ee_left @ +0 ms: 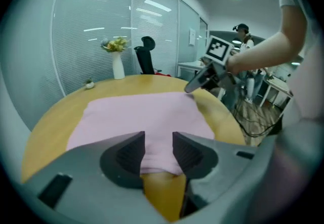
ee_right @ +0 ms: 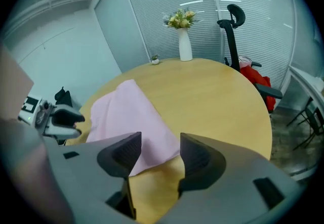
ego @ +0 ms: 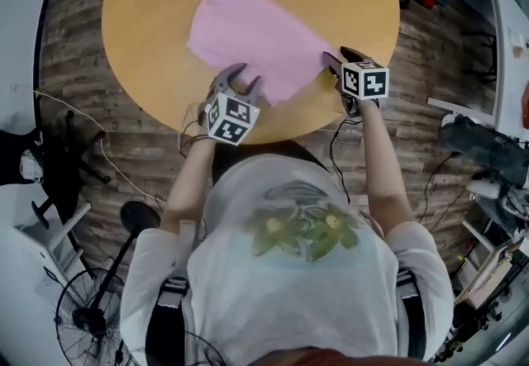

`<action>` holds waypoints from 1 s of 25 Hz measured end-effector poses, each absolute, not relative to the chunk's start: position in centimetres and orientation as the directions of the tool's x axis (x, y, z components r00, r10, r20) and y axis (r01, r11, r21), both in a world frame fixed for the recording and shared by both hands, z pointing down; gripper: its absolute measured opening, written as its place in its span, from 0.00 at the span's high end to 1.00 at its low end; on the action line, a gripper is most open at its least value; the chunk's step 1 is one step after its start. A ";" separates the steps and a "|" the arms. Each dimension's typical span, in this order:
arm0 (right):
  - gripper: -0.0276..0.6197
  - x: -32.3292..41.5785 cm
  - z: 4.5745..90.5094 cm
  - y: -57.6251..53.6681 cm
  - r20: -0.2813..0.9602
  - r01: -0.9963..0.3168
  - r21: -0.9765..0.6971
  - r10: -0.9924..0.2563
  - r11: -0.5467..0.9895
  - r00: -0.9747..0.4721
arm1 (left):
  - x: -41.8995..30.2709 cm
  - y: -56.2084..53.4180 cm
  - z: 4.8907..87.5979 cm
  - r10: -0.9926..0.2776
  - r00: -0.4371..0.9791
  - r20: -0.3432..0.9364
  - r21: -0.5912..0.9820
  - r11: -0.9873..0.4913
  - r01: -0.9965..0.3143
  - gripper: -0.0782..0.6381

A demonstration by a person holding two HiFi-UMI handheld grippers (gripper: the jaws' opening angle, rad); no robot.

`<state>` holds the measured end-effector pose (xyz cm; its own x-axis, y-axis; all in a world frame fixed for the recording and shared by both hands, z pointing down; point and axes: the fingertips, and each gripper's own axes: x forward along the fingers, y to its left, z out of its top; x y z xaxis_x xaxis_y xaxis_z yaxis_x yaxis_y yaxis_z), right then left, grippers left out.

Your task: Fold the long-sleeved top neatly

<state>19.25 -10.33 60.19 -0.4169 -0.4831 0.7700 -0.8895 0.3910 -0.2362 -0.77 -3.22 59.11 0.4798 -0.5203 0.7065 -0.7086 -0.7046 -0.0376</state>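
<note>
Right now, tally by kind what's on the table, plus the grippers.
Pink top: 1
White vase of flowers: 1
Small potted plant: 1
Grippers: 2, left gripper and right gripper
Total: 5

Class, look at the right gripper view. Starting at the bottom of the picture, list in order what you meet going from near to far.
fingers → pink top → vase of flowers → office chair → glass wall with blinds
</note>
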 end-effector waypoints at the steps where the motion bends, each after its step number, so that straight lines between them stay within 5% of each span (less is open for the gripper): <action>1: 0.59 19.2 60.6 -10.4 0.775 -0.883 -0.233 -0.471 0.407 -0.421 | 0.5 -1.4 59.7 -0.493 0.497 0.714 -0.021 -0.725 -0.688 0.68; 11: 0.57 19.8 64.1 -10.9 0.845 -0.872 -0.215 -0.363 0.441 -0.392 | 5.5 5.2 65.5 -0.271 0.466 0.842 -0.020 -0.880 -0.475 0.58; 17: 0.58 20.2 65.1 -11.1 0.848 -0.889 -0.213 -0.375 0.405 -0.374 | 5.8 4.6 66.2 -0.222 0.432 0.874 0.012 -0.879 -0.477 0.59; 20: 0.57 20.2 64.9 -11.1 0.842 -0.880 -0.225 -0.370 0.418 -0.391 | 5.6 4.0 66.2 -0.233 0.417 0.879 0.013 -0.861 -0.509 0.62; 22: 0.57 20.0 64.4 -10.8 0.829 -0.867 -0.265 -0.359 0.422 -0.428 | 4.9 3.2 66.3 -0.261 0.397 0.880 -0.002 -0.838 -0.545 0.82; 25: 0.57 20.7 63.4 -10.6 0.804 -0.870 -0.309 -0.383 0.384 -0.454 | 4.1 2.8 66.5 -0.218 0.426 0.878 0.098 -0.790 -0.605 0.82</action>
<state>20.72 -10.64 63.45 -0.4544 -0.3827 0.8044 -0.8701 0.3843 -0.3087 4.10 2.78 66.49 0.4265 -0.2177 0.8779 -0.6049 -0.7902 0.0979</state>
